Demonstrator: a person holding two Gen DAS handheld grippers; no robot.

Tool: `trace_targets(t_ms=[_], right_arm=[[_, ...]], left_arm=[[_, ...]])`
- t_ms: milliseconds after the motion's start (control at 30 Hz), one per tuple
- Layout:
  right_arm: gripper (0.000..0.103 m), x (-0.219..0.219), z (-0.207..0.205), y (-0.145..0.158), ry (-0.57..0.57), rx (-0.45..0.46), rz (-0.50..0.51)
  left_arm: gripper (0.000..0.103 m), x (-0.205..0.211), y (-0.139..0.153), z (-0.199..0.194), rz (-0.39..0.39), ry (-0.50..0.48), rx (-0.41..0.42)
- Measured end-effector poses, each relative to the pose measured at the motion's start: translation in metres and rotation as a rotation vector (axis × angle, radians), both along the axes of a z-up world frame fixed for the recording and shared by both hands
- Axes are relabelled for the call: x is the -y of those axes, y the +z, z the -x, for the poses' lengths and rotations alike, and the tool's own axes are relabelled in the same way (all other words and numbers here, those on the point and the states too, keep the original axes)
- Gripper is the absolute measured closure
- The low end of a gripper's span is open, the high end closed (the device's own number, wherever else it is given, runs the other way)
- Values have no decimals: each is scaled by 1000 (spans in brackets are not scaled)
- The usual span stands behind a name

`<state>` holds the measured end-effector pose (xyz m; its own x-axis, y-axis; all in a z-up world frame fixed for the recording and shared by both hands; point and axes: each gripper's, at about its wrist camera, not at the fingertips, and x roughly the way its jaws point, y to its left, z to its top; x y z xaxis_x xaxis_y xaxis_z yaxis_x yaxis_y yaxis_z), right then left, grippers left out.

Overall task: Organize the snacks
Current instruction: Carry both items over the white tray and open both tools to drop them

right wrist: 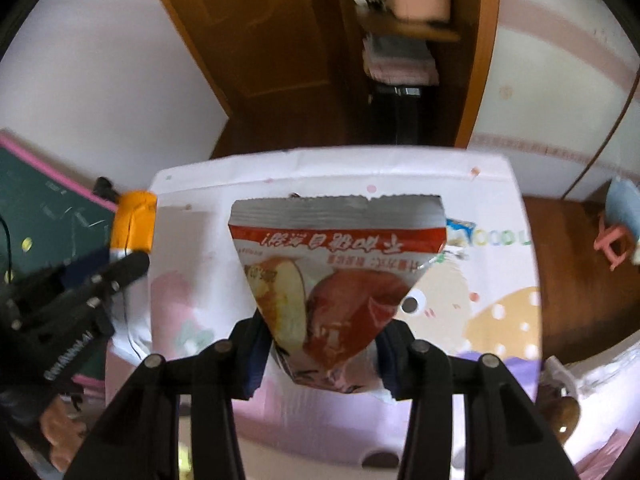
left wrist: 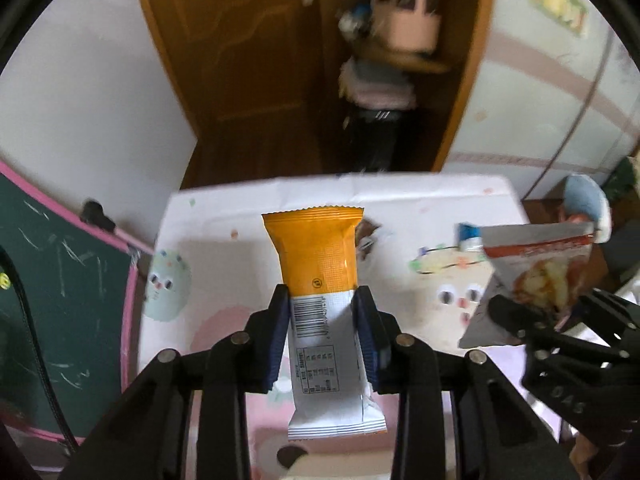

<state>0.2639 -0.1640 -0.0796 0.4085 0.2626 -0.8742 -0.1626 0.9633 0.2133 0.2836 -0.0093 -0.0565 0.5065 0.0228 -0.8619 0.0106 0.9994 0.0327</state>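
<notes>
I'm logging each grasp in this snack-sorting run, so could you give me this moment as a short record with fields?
left gripper: shut on the orange and white snack bar, lifted off the table
right gripper: shut on the red and silver snack pouch, lifted off the table
table: covered by a cartoon-print cloth
left on table: a blue and white packet
background: wooden door, blurred

You are looking past a desk (left wrist: 420, 196) wearing a white cartoon-print cloth toward a brown wooden door (left wrist: 240, 40) standing open on a cluttered shelf (left wrist: 408, 60), with white walls (left wrist: 80, 100) flanking it and a pink-framed green chalkboard (left wrist: 60, 280) leaning at the left.
</notes>
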Motion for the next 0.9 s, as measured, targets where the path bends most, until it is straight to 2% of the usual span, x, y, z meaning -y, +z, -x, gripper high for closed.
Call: trace_targets(t_ms=[100,200,400,633,767,900], right_arm=[[57,-2,41,38,22,78,32],[57,-5,88,69,41,141,34],[57,-2,167,89,54,185,6],[56,4,237,76,47,218,1],[56,11,269,60,-10,265,51],[55,13,290,33,-24,246,53]], left_arm=[[72,-3,46,44,24,-44,81],[72,-6,77,88,64,-84,132],[71,-14,98,168,162,-158,181],[71,-21,73,233,197,-177,230],[71,-18,44,256,243,-189,200],[70,0,6,278,219,-215,194]])
